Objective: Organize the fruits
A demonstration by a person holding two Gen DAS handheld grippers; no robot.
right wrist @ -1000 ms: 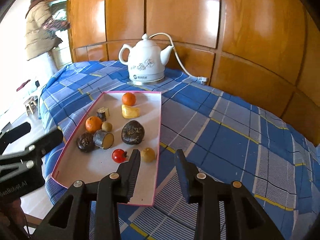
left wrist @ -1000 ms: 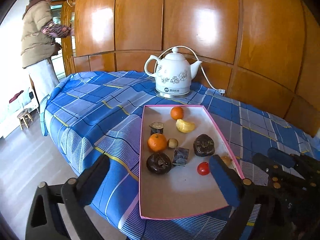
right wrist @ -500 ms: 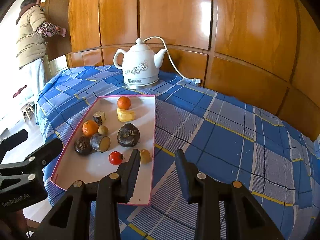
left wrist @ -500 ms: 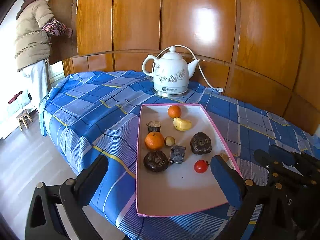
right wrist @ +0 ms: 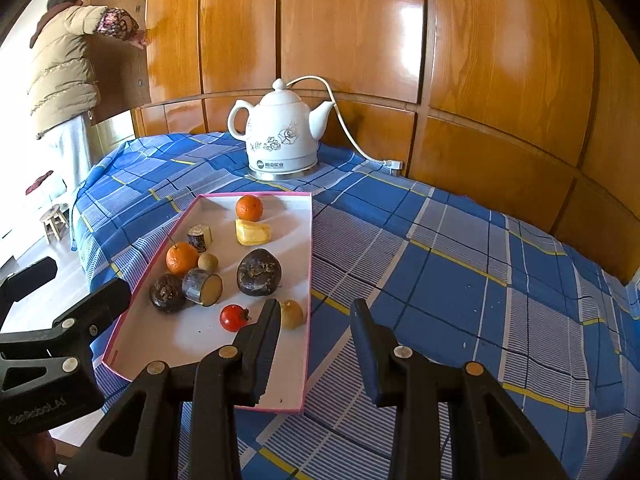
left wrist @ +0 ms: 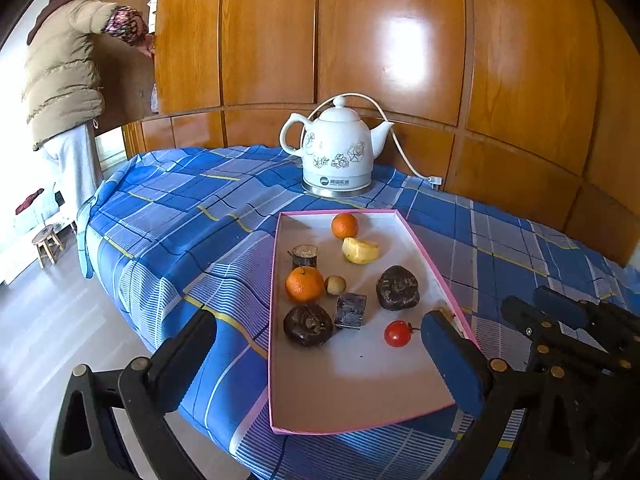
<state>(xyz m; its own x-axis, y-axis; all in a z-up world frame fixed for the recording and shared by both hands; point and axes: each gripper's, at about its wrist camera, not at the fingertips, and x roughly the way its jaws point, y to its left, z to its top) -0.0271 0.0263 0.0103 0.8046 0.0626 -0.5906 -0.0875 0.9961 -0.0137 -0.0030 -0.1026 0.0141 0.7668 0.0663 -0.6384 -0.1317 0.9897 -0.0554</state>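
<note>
Fruits lie loose in the shallow pink-rimmed tray [right wrist: 309, 240] on the checked cloth [right wrist: 460, 264]. I hold the left gripper [left wrist: 318, 342] wide open and the right gripper [right wrist: 314, 320] part open, both empty. The round, smooth cherry tomato [right wrist: 234, 317] may roll if I nudge it.

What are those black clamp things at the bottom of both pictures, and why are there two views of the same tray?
They are hand-held grippers, one in each of a person's hands, each with a camera looking along its fingers. One picture comes from the left gripper, the other from the right gripper. Both are open and hold nothing. On the blue checked cloth sits a pink-rimmed tray with two oranges, a tomato, dark fruits and cut pieces. Behind it stands a white kettle. A bystander is at the wardrobe.
</note>
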